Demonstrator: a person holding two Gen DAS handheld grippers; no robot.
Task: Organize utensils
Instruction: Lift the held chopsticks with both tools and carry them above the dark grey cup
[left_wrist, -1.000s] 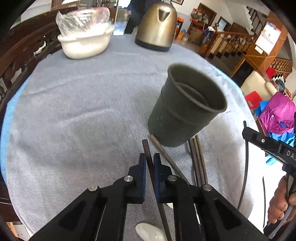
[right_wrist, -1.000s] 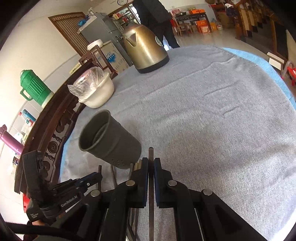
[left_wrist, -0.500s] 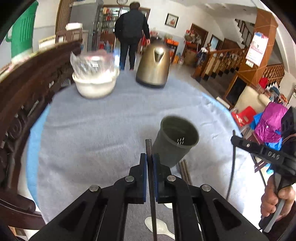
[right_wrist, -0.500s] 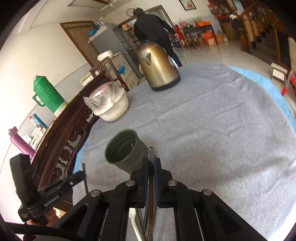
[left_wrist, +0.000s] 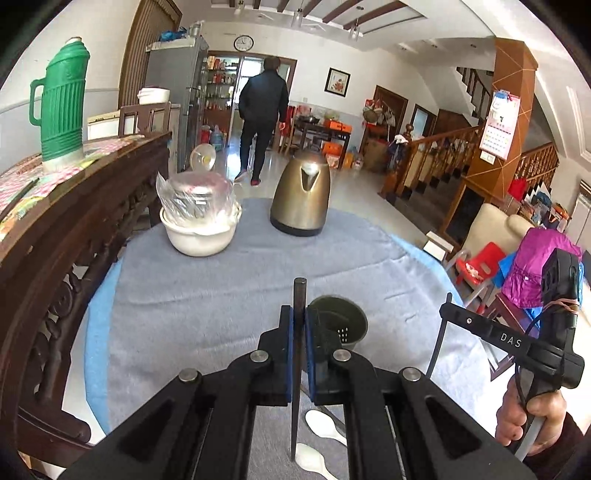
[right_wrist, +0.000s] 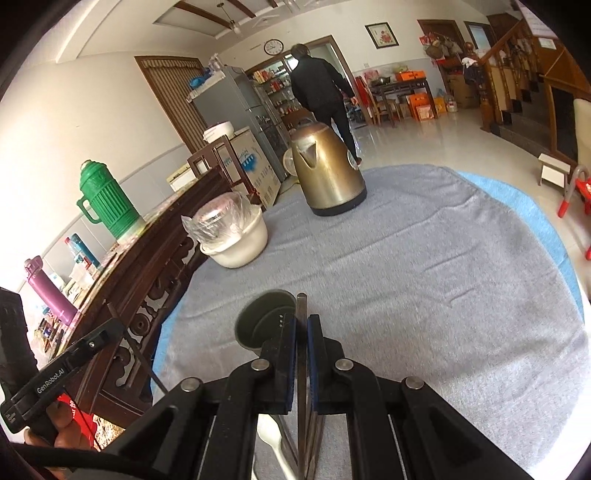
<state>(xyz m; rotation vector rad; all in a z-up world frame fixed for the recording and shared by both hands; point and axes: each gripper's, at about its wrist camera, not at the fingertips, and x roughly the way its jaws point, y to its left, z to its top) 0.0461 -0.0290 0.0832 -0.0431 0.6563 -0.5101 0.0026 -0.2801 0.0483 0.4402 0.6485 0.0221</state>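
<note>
A dark green utensil cup (left_wrist: 341, 325) stands upright on the grey tablecloth; it also shows in the right wrist view (right_wrist: 264, 325). My left gripper (left_wrist: 299, 332) is shut on a dark chopstick (left_wrist: 298, 295), held high above the table just left of the cup. My right gripper (right_wrist: 302, 332) is shut on another dark chopstick (right_wrist: 301, 306), raised just right of the cup. White spoons (left_wrist: 323, 428) and more dark chopsticks (right_wrist: 314, 443) lie on the cloth below the grippers.
A gold kettle (left_wrist: 301, 195) and a white bowl (left_wrist: 201, 236) holding a plastic-wrapped pot stand at the table's far side. A carved wooden sideboard (left_wrist: 55, 251) with a green thermos (left_wrist: 61, 99) borders the left. A person (left_wrist: 264, 118) walks away in the room beyond.
Both grippers have risen from table level, each lifting its chopstick off the cloth. The cup now appears smaller and lower in both views.
</note>
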